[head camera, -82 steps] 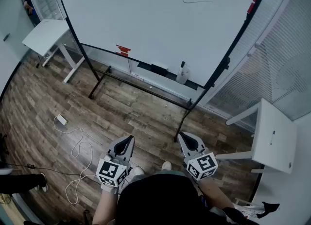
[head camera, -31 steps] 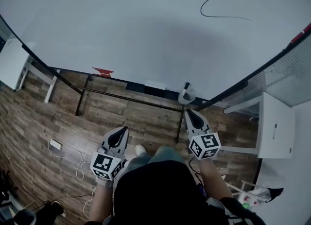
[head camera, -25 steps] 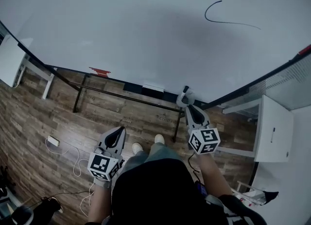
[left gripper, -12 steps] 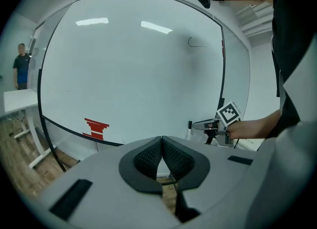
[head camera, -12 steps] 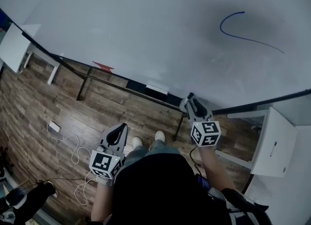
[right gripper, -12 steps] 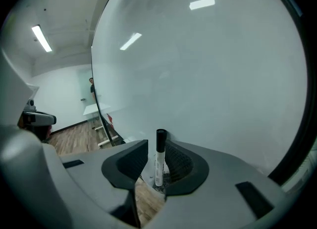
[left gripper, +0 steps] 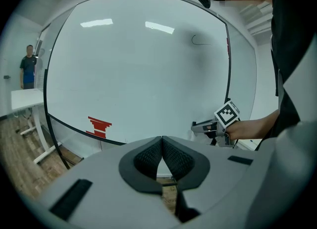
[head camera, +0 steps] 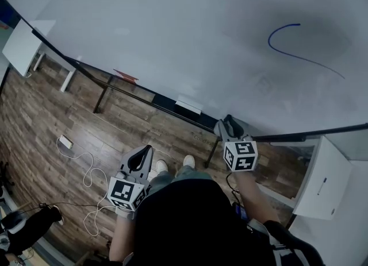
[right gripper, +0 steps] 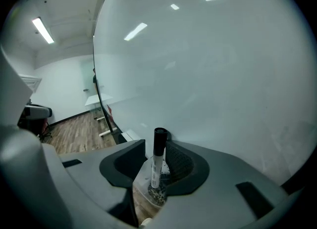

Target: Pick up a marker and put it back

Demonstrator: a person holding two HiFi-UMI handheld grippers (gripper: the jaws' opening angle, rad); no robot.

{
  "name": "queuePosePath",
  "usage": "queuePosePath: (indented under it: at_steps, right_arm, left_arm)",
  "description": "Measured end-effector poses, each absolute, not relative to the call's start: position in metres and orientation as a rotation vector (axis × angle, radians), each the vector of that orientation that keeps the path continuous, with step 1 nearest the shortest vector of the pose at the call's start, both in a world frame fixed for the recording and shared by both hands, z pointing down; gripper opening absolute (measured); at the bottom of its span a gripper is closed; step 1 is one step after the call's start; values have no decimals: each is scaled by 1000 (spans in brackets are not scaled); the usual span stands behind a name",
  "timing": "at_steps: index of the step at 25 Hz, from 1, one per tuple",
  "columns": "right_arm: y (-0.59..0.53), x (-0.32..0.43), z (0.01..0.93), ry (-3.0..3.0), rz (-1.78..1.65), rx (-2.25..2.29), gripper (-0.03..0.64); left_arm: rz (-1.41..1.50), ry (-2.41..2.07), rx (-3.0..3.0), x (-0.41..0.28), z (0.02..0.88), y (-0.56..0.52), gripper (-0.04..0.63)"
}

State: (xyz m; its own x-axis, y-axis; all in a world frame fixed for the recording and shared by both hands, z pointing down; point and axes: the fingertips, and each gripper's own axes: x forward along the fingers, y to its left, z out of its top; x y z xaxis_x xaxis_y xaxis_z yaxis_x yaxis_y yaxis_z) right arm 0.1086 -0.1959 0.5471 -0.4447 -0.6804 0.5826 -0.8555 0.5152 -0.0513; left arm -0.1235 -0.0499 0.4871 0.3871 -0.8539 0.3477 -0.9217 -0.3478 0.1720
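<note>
We have stepped up to the whiteboard (head camera: 172,35). Our right gripper (right gripper: 156,146) now straddles the marker (right gripper: 158,161), upright in its cup (right gripper: 143,177), jaws opening, nothing pinched. The left gripper (left gripper: 162,144) has its jaws pressed together, empty. The pickup looks imminent.

Head view looks steeply down over the person onto the whiteboard (head camera: 172,23), upper frame; both gripper views face it closely, level; the left one catches the right gripper (left gripper: 197,125), right of centre.
</note>
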Motion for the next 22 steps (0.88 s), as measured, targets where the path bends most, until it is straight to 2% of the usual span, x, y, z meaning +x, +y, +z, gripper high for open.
queuePosePath:
  at_steps: [8,22]
  right_arm:
    - [-199,114,548,-2233,449,1295,92]
    - [-174,112,493,-2408,385,1358,89]
  left_arm:
    - [276,-1569,2300,-126,487,-46,18]
    - [233,-1486,2379,-115,479,-52,18]
